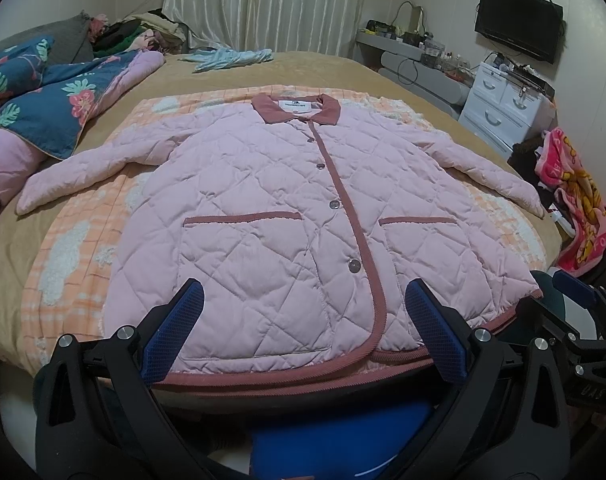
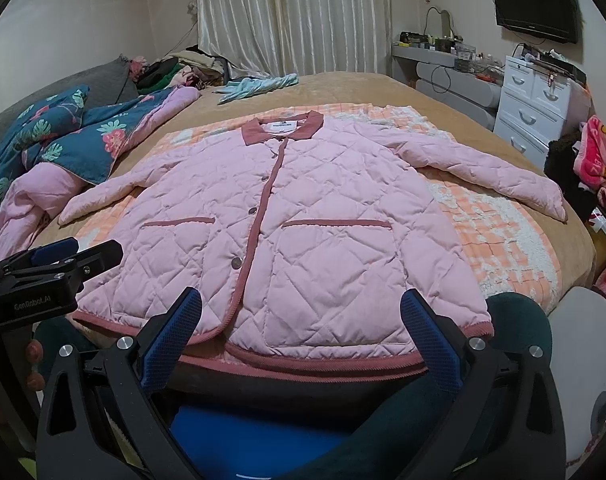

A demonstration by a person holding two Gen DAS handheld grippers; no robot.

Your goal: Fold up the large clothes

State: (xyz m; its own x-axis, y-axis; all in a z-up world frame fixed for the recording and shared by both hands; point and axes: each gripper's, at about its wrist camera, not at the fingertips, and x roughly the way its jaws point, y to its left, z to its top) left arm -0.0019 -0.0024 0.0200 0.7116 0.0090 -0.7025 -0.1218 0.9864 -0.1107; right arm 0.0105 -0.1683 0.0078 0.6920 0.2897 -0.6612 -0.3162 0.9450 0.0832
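A pink quilted jacket (image 1: 271, 216) with a dusty-rose collar and trim lies flat and buttoned, front up, sleeves spread, on an orange checked blanket (image 1: 75, 256) on the bed. It also shows in the right wrist view (image 2: 303, 232). My left gripper (image 1: 303, 312) is open and empty, held just before the jacket's hem. My right gripper (image 2: 301, 320) is open and empty, also at the hem, further right. The left gripper shows at the left edge of the right wrist view (image 2: 63, 264). The right gripper shows at the right edge of the left wrist view (image 1: 579, 300).
A blue floral quilt (image 1: 51, 100) and pink bedding lie at the bed's left. A light blue garment (image 1: 231, 58) lies at the far end. White drawers (image 1: 503, 108), a shelf and a TV (image 1: 519, 24) stand to the right. Pink patterned cloth (image 1: 575, 200) hangs right.
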